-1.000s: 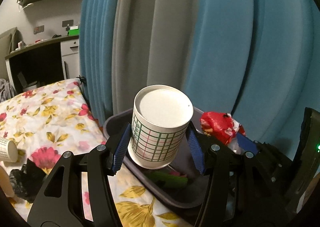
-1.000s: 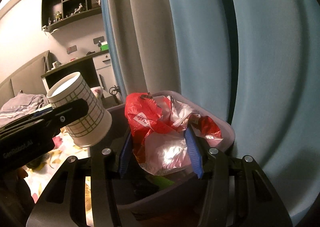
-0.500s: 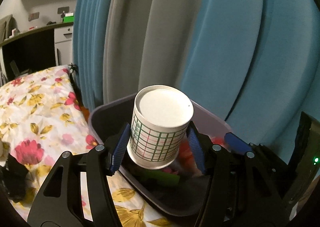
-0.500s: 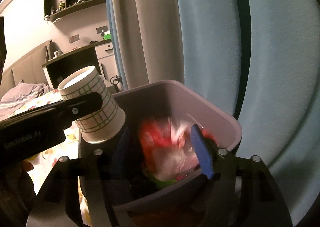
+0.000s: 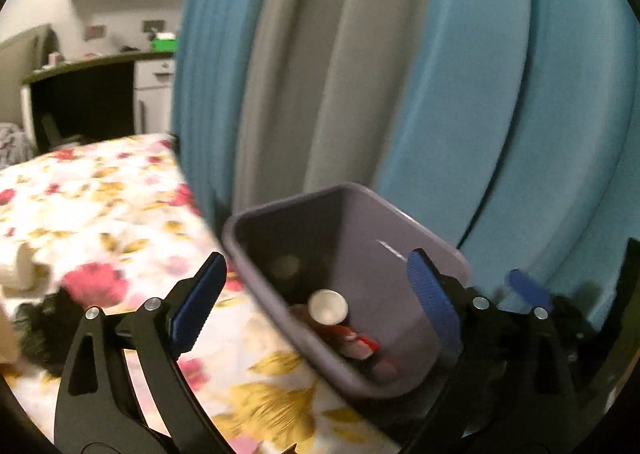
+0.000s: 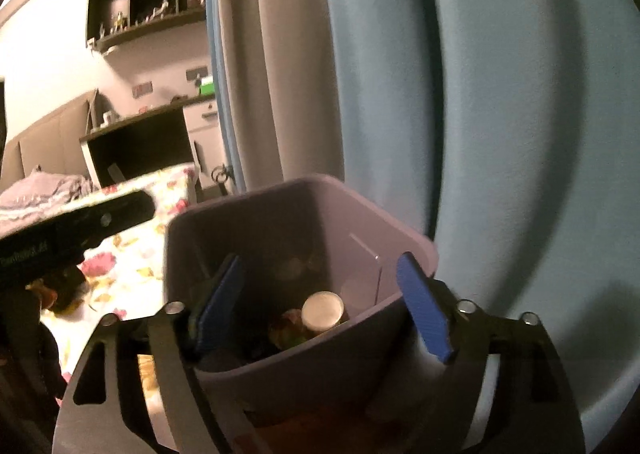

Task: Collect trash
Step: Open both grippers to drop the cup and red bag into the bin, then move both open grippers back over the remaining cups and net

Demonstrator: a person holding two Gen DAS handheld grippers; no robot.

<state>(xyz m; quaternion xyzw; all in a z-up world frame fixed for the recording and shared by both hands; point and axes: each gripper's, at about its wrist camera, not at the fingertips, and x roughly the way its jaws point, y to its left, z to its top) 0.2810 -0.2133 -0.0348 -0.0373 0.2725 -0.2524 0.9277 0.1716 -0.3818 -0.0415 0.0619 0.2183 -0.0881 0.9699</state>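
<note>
The left tongs (image 5: 316,296) stand wide apart with nothing between their blue pads, poised above the open mouth of the grey bin (image 5: 436,242). The right tongs (image 6: 320,310) are likewise spread and hold nothing, looking down into the same bin (image 6: 416,242) from its other side; their left pad hangs inside the bin's near wall and their right pad sits just outside its right rim.

The paper cup (image 5: 328,307) lies inside the bin near the bottom, its pale round end turned up toward both cameras (image 6: 322,309). Beside it in the left view rests a red crumpled wrapper (image 5: 356,340), touching or nearly touching the cup; the picture is too blurred to say which. More dark rubbish fills the bin's floor around them.

The bin stands at the far edge of the bed (image 5: 100,214), which is covered with a flowered sheet, close against the blue and grey curtain (image 5: 440,74). On the bed's left side, well apart from the bin, lie a black crumpled bag (image 5: 48,318) and a second pale cup (image 5: 18,270), both blurred.
</note>
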